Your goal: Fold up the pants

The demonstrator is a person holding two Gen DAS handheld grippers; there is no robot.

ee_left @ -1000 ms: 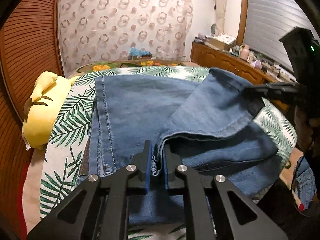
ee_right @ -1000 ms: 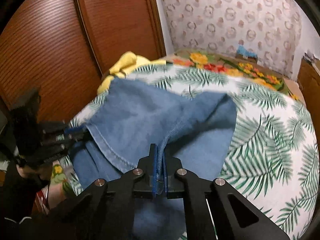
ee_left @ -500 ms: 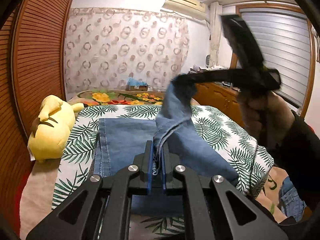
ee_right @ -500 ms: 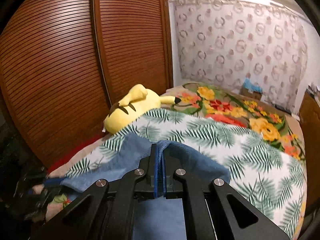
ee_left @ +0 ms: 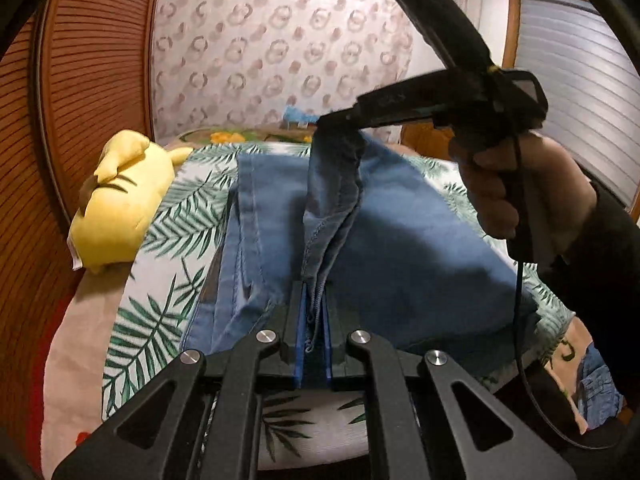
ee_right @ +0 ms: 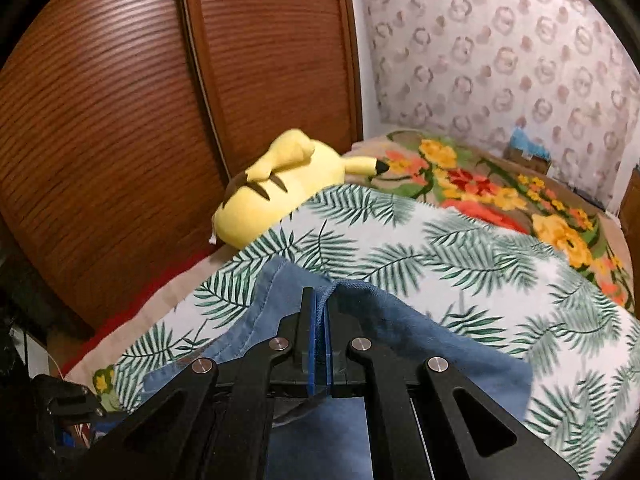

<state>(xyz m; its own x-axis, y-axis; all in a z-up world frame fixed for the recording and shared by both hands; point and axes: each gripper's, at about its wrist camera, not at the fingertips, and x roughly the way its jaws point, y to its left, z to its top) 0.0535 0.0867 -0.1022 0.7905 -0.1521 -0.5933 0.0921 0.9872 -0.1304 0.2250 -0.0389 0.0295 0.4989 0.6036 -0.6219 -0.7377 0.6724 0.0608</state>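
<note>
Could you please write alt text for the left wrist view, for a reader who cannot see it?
The left gripper pinches an edge of blue jeans on a leaf-print bedspread, while the right gripper lifts another edge. A yellow plush toy lies left.

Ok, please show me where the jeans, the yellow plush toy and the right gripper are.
jeans [ee_left: 408, 248]: left wrist view, flat blue panel.
yellow plush toy [ee_right: 280, 192]: right wrist view, its body.
right gripper [ee_left: 340, 118]: left wrist view, fingertips pinching denim.
</note>
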